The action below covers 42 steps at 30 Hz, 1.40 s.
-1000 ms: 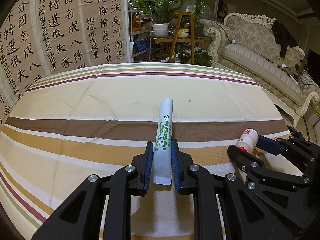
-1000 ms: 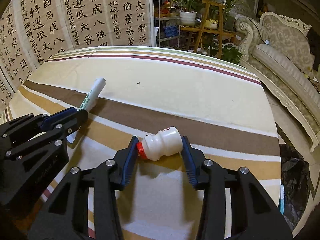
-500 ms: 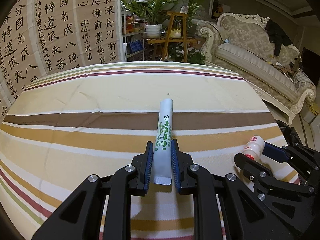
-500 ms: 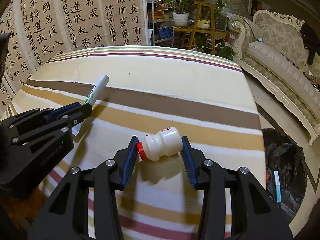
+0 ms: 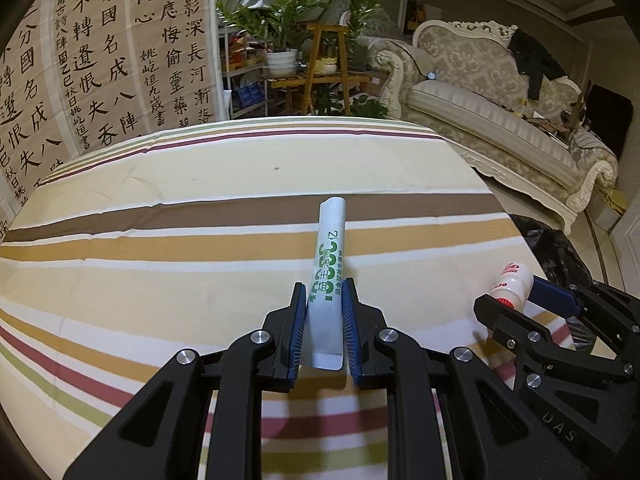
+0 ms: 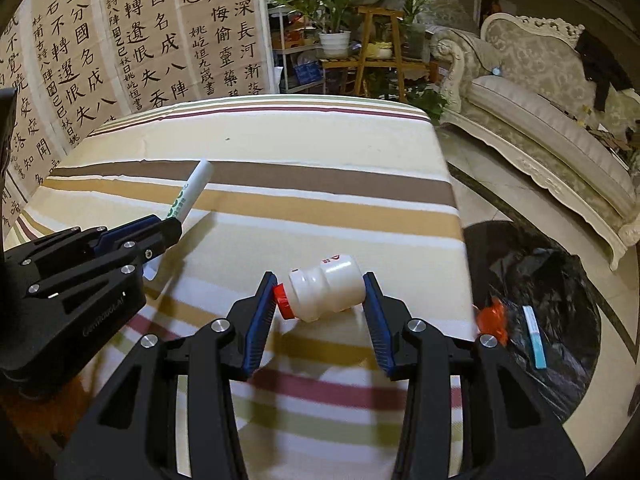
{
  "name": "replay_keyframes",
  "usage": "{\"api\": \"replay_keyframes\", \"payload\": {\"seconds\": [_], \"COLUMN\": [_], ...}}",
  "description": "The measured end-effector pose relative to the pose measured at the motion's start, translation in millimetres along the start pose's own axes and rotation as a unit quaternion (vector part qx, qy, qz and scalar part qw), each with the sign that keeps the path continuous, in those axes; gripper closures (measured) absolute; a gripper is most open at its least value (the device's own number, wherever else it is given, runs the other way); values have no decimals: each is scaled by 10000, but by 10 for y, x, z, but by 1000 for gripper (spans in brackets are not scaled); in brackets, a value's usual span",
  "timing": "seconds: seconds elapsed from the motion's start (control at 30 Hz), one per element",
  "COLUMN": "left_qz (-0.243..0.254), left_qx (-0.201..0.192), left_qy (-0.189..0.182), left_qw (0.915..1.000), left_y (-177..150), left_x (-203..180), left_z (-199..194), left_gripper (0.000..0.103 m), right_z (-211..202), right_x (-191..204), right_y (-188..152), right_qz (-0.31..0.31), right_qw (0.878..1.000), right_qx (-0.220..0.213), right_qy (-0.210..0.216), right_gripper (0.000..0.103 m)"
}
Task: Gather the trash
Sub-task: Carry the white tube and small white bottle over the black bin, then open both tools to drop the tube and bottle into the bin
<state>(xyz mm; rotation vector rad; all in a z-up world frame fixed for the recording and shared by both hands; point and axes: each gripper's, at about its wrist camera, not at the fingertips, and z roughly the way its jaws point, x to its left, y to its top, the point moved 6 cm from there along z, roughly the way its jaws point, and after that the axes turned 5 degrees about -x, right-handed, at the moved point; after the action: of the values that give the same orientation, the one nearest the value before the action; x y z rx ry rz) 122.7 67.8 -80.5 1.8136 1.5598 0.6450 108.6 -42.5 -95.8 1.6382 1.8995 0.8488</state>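
Note:
My left gripper point(image 5: 324, 300) is shut on a white tube with green print point(image 5: 330, 256), held lengthwise above the striped tablecloth point(image 5: 160, 240). My right gripper point(image 6: 322, 294) is shut on a small white drink bottle with a red cap point(image 6: 326, 294), held sideways, cap to the left. In the left wrist view the bottle point(image 5: 514, 280) and right gripper show at the right. In the right wrist view the tube point(image 6: 192, 192) and left gripper show at the left.
A black trash bag point(image 6: 552, 320) lies open on the floor right of the table, with a red scrap point(image 6: 492, 318) and a blue-white strip point(image 6: 534, 336) in it. A pale sofa point(image 5: 500, 120) stands beyond, plants point(image 5: 288, 28) and a calligraphy screen point(image 5: 100, 60) behind the table.
Both grippers have lifted and drawn back toward the table's near right side with their items held. The trash bag has come further into the right wrist view.

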Motion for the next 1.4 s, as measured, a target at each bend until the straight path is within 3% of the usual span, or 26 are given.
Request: {"api": "replay_keyframes", "payload": {"seconds": [0.7,1.4], "left_qz": [559,1084], "left_qx": [-171,44], "left_qy": [-553,-918], "left_qw": [9968,9898], "left_y": [-14,95], "left_x": [-1053,-1920], "left_z": [-112,266], "left_gripper": [84,83], "right_z": [-552,-457], "right_x": [-1094,-1998], "right_y": [-306,-355], "right_qz": [715,1263], "right_qw": [9944,9834], "right_qx": [-377,-367], "right_qy": [-683,-1247], "right_gripper": [61,61]}}
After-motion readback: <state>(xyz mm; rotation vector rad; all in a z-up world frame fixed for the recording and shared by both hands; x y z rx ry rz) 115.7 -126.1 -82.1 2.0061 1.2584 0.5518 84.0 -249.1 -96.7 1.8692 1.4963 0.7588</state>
